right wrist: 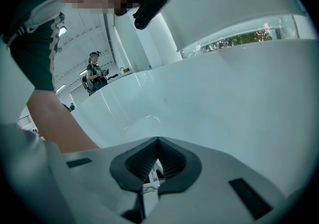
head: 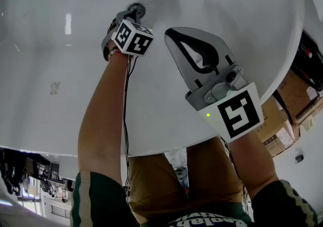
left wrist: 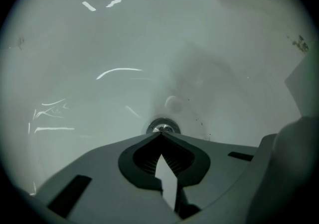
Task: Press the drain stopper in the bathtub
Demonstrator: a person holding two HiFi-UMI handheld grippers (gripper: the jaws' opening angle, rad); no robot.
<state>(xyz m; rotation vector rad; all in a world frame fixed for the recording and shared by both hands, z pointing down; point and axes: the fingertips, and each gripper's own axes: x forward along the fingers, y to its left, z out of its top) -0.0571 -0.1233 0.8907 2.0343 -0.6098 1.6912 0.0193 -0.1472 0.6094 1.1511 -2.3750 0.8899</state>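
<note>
Left gripper (left wrist: 160, 136), jaws pressed together, meets the drain stopper (left wrist: 162, 127) on the bathtub (head: 45, 54) floor. The right gripper (head: 170, 33), closed and empty, hovers over open basin inside the rim.

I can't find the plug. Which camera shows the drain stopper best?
Left gripper view: the drain stopper sits centred beyond the shut jaws. The head view shows only its edge behind the left gripper. The right gripper view misses it.
</note>
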